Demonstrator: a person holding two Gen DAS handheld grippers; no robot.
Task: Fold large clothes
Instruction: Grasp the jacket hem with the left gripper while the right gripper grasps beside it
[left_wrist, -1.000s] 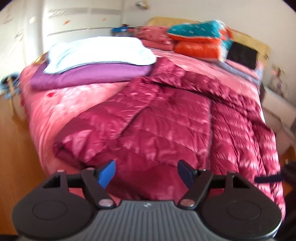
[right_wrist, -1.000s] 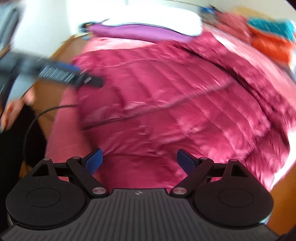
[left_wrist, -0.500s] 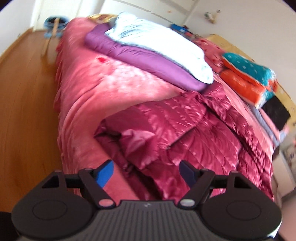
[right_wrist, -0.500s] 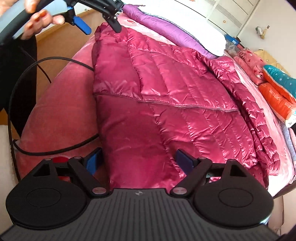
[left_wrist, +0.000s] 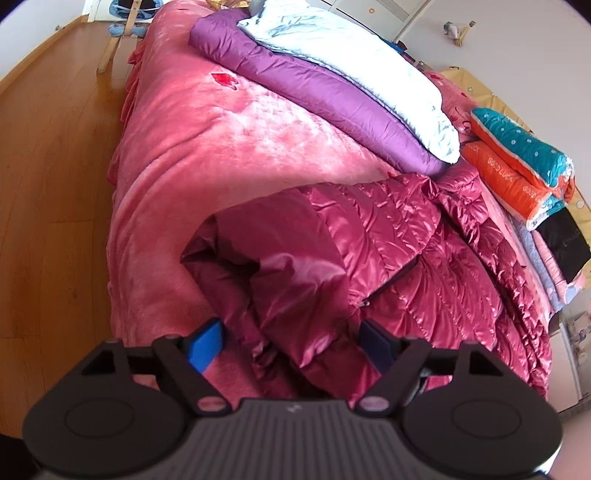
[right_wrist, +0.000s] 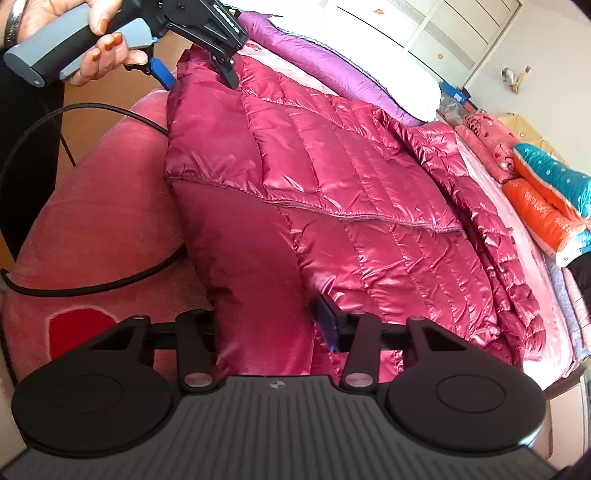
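A shiny crimson down jacket (left_wrist: 388, 258) lies spread on the pink bed cover (left_wrist: 207, 155). In the left wrist view my left gripper (left_wrist: 291, 343) stands open, its blue pads (left_wrist: 205, 345) on either side of the jacket's bunched near corner. The right wrist view shows that same left gripper (right_wrist: 195, 74), held by a hand (right_wrist: 99, 55), straddling the jacket's (right_wrist: 332, 177) far corner. My right gripper (right_wrist: 269, 323) is closing on the jacket's near hem. Fabric fills the gap, one pad (right_wrist: 327, 325) presses on it, and the other is hidden under the cloth.
A purple quilt (left_wrist: 332, 99) with a white one (left_wrist: 362, 62) on top lies across the bed's far side. Folded teal and orange blankets (left_wrist: 517, 166) are stacked at the right. A black cable (right_wrist: 92, 284) loops over the bed's edge. Wooden floor (left_wrist: 48, 184) runs along the left.
My right gripper's jaws have narrowed from wide open onto the jacket's hem. My left gripper has sunk and rolled toward the jacket's corner, which now sits between its fingers.
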